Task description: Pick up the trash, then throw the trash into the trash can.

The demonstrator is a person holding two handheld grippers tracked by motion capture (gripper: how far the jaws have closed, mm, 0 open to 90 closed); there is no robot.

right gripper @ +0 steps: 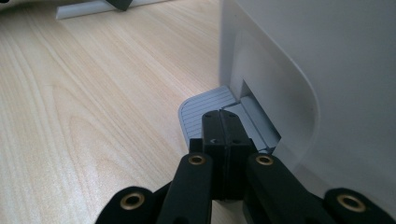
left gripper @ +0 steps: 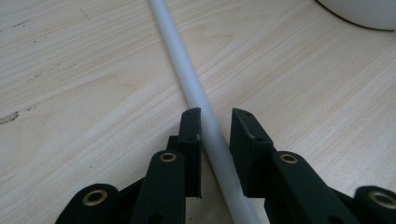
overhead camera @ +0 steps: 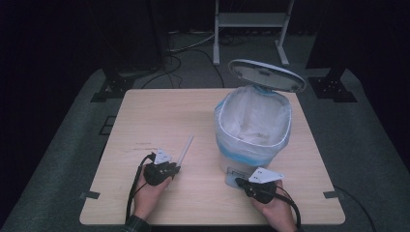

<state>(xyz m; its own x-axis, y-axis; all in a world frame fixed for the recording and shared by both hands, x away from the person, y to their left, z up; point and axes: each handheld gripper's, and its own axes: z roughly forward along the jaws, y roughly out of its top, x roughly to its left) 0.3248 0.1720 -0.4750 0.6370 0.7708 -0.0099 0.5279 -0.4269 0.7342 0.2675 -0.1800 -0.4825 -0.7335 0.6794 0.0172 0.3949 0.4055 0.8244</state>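
A thin white tube (left gripper: 187, 74) lies on the wooden table (overhead camera: 159, 111), pointing away to the upper right (overhead camera: 185, 149). My left gripper (left gripper: 215, 112) straddles its near end: the left pad rests against the tube and a narrow gap shows at the right pad. A hand holds that gripper (overhead camera: 173, 169) low over the table. My right gripper (right gripper: 219, 114) is shut with nothing between its jaws, its tips down on the grey foot pedal (right gripper: 201, 107) of a white pedal bin (overhead camera: 251, 125). The bin's lid (overhead camera: 266, 75) stands raised, and a white bag lines the bin.
The bin stands on the right half of the table, its pedal (overhead camera: 235, 172) facing the near edge. Beyond the table's far edge are a white metal frame (overhead camera: 251, 19), black stand feet (overhead camera: 113, 84) and cables on the grey floor.
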